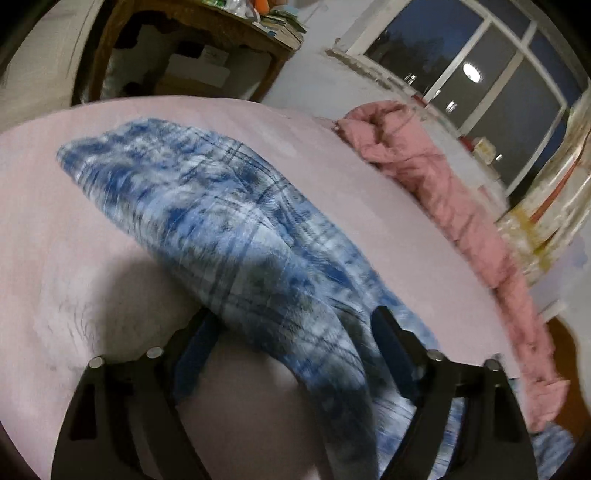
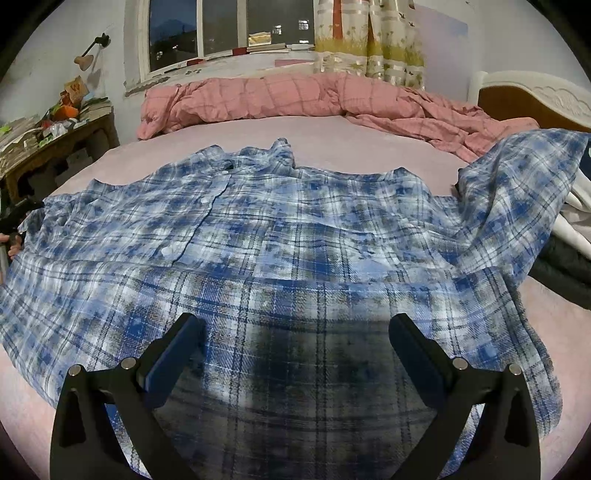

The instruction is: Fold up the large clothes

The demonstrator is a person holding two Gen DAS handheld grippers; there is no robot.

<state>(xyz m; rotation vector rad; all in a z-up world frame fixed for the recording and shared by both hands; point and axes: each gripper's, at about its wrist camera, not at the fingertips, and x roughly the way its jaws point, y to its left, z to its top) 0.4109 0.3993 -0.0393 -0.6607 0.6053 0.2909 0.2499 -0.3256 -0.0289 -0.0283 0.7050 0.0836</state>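
A large blue and white plaid shirt [image 2: 258, 229] lies spread button side up on a pink bed sheet [image 2: 354, 144]. Its right sleeve [image 2: 517, 206] is raised and draped over something at the right. My right gripper [image 2: 295, 332] is open, hovering over the shirt's lower hem. In the left wrist view a long part of the shirt, likely a sleeve [image 1: 229, 229], stretches across the sheet [image 1: 74, 229] and passes between the fingers of my left gripper [image 1: 291, 328], which stands open around it. That view is motion blurred.
A rumpled pink checked quilt [image 2: 295, 99] lies along the far side of the bed. A cluttered wooden table [image 2: 55, 144] stands at the left, a window [image 2: 229, 29] and curtain [image 2: 369, 40] behind, a headboard [image 2: 532, 99] at the right. Dark clothing [image 2: 565, 266] lies at the right edge.
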